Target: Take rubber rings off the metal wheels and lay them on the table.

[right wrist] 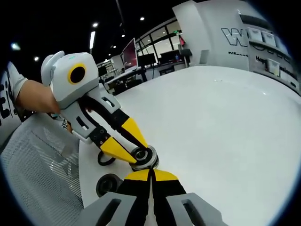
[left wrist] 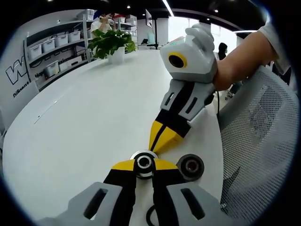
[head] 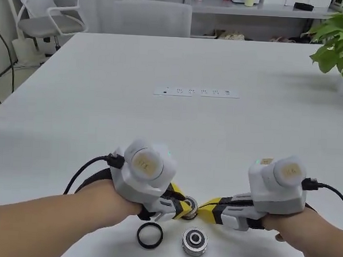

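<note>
A small metal wheel (head: 189,206) with a dark rim is held just above the white table (head: 159,133), between the two grippers. My left gripper (head: 182,207) is shut on the wheel (left wrist: 144,162), one yellow tip on each side of it. From the right, my right gripper (head: 205,208) is shut, its yellow tips (right wrist: 151,173) pressed together against the wheel's edge (right wrist: 146,157); I cannot tell whether they pinch anything. A loose black rubber ring (head: 150,235) lies near the table's front edge. Beside it lies a second metal wheel (head: 195,242).
A flush socket strip (head: 196,92) sits mid-table. A potted plant (head: 340,42) stands at the far right corner, and office chairs (head: 151,18) stand behind the far edge. A mesh chair back (left wrist: 263,141) is close behind the grippers, by the table's front edge.
</note>
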The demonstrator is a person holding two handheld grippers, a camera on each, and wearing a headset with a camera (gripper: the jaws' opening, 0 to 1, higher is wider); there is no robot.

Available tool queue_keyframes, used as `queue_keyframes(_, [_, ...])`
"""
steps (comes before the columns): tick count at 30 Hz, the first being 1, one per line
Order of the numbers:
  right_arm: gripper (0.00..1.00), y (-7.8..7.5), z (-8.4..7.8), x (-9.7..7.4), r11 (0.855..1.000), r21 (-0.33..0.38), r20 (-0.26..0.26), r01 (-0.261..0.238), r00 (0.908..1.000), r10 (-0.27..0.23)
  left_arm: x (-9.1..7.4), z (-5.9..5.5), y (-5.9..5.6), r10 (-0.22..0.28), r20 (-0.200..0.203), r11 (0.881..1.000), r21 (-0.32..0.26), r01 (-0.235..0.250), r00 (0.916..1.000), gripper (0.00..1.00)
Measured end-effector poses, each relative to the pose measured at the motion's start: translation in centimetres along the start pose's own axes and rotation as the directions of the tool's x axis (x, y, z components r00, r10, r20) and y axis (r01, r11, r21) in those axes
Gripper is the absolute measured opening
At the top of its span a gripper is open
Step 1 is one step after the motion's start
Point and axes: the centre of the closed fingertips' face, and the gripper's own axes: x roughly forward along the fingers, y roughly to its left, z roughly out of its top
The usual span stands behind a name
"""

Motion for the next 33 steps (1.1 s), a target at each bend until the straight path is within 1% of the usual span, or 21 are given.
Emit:
queue_keyframes(3, [0.00,0.0,0.0,-0.1,1.000,0.011,0.002,-0.001,1.0000,0.001,0.0,0.0,0.0,0.001,0.000,1.000,-0.001,-0.001,1.0000,0.07])
queue_keyframes(5, [0.00,0.1,0.0,-0.2,1.000,0.030,0.005,-0.004,1.0000,0.003,0.0,0.0,0.0,0.001,0.000,1.000,-0.001,-0.001,1.0000,0.07])
queue_keyframes(6, [0.00,0.0,0.0,-0.2,0.999,0.042,0.008,-0.005,1.0000,0.004,0.0,0.0,0.0,0.002,0.000,1.000,-0.001,-0.002,1.0000,0.07])
queue_keyframes(7, [0.00,-0.1,0.4,-0.3,0.999,0.051,0.029,0.001,0.9996,-0.002,0.0,0.0,0.0,0.001,0.000,1.000,-0.001,-0.001,1.0000,0.07])
queue_keyframes(8, [0.00,0.0,0.4,-0.5,0.997,0.082,0.030,-0.012,0.9995,0.009,0.0,0.0,0.0,0.002,0.000,1.000,-0.001,-0.002,1.0000,0.07])
queue_keyframes(14, [0.00,-0.1,0.4,-0.3,0.998,0.066,0.025,-0.002,0.9997,0.001,0.0,0.0,-0.1,0.001,-0.002,1.000,-0.001,-0.001,1.0000,0.07])
queue_keyframes(18, [0.00,-0.2,0.5,-0.3,0.997,0.077,0.031,0.000,0.9995,-0.002,0.0,0.0,-0.1,0.004,-0.002,1.000,-0.002,-0.004,1.0000,0.07])
queue_keyframes(21, [0.00,-0.3,1.0,-0.4,0.994,0.110,0.056,-0.005,0.9984,-0.002,0.0,0.0,-0.1,0.004,-0.003,1.000,-0.001,-0.004,1.0000,0.07])
queue_keyframes(24, [0.00,-0.1,1.0,-0.4,0.994,0.109,0.055,-0.003,0.9985,-0.003,-0.1,0.0,-0.1,0.006,-0.003,1.000,-0.001,-0.006,1.0000,0.07])
queue_keyframes(27, [0.00,-0.2,1.1,-0.4,0.991,0.131,0.062,-0.007,0.9981,-0.001,0.0,0.0,-0.1,0.007,-0.004,1.000,0.000,-0.007,1.0000,0.07])
queue_keyframes(33, [0.00,-0.1,1.2,-0.4,0.989,0.148,0.076,-0.017,0.9971,0.005,0.0,0.0,0.0,0.008,-0.005,1.000,-0.001,-0.008,1.0000,0.07])
